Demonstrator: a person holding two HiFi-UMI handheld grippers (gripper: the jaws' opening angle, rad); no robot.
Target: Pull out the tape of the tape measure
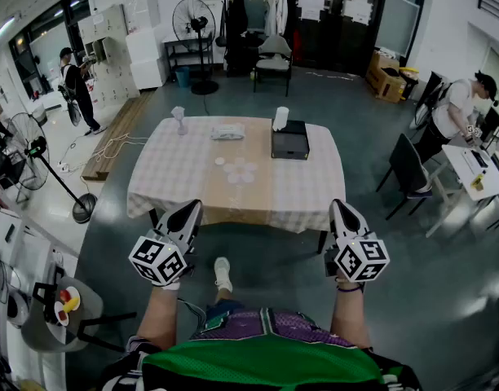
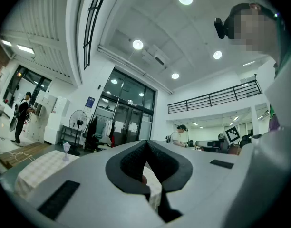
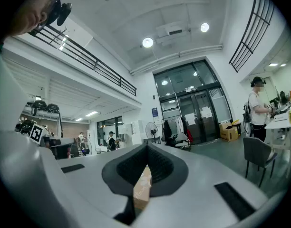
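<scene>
A table (image 1: 168, 182) with a checked cloth stands ahead of me. On its far half lies a low white object (image 1: 227, 132) that may be the tape measure; I cannot tell for sure. My left gripper (image 1: 190, 210) and right gripper (image 1: 340, 208) hang level in front of my body, short of the table's near edge and well apart from everything on it. Both are shut with nothing held. The left gripper view shows shut jaws (image 2: 146, 144) against the room, and the right gripper view shows the same (image 3: 147, 148).
Also on the table are a black box (image 1: 290, 142), a white cup-like thing (image 1: 280, 119), a small vase (image 1: 178, 119) and a few pale discs (image 1: 237, 169). Fans (image 1: 193, 19) stand at the left and back, a chair (image 1: 409, 169) to the right. People work at both sides.
</scene>
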